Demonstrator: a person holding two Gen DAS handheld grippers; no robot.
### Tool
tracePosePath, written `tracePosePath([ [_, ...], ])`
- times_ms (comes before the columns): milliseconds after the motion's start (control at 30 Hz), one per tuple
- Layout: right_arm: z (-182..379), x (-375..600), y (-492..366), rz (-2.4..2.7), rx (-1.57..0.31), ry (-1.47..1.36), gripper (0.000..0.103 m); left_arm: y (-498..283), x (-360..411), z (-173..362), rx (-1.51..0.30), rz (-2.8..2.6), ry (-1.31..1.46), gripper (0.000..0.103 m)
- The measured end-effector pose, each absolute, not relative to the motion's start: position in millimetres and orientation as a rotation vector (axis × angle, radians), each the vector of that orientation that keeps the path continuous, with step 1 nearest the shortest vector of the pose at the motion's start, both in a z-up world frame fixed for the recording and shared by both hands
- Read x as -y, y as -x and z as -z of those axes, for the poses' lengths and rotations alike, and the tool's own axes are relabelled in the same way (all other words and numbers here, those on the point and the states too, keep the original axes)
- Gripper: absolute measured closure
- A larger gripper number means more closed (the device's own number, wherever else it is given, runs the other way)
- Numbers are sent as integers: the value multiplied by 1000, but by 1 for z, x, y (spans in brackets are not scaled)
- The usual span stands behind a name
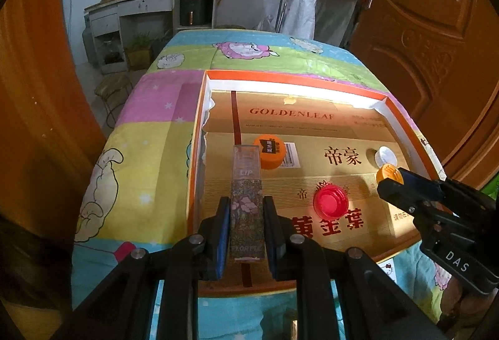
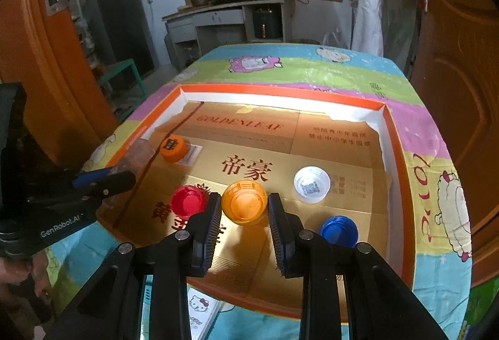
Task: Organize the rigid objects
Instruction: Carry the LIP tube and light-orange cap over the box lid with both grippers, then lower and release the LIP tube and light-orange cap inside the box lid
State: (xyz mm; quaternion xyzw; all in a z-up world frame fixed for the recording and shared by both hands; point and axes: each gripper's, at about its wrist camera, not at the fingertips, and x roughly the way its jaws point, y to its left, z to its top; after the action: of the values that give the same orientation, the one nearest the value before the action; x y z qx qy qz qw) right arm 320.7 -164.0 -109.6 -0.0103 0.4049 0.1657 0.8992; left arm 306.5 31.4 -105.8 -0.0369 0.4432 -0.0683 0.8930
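My left gripper (image 1: pixel 246 199) is shut on a floral lip-gloss tube (image 1: pixel 245 181), which points forward over the left side of an orange-rimmed tray (image 1: pixel 280 76) lined with gold cardboard. My right gripper (image 2: pixel 244 198) is shut on a yellow-orange bottle cap (image 2: pixel 244 204), held open side up above the tray floor. Loose in the tray (image 2: pixel 280 92) lie an orange cap with a black label (image 2: pixel 173 148), a red cap (image 2: pixel 187 201), a white cap (image 2: pixel 312 184) and a blue cap (image 2: pixel 338 231). The left gripper (image 2: pixel 103 178) shows at the left edge of the right wrist view.
The tray rests on a table covered by a cartoon-sheep quilt (image 2: pixel 312 72). A Hello Kitty card (image 2: pixel 199 305) lies at the near edge. Brown wooden doors (image 1: pixel 436 44) stand close on both sides. A kitchen counter (image 2: pixel 224 12) is far behind.
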Motion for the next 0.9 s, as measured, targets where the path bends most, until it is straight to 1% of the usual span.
tracePosePath([
  [900,131,161,-331,-324,-900,42,71,-314,-24,118,-945,154,52,82],
])
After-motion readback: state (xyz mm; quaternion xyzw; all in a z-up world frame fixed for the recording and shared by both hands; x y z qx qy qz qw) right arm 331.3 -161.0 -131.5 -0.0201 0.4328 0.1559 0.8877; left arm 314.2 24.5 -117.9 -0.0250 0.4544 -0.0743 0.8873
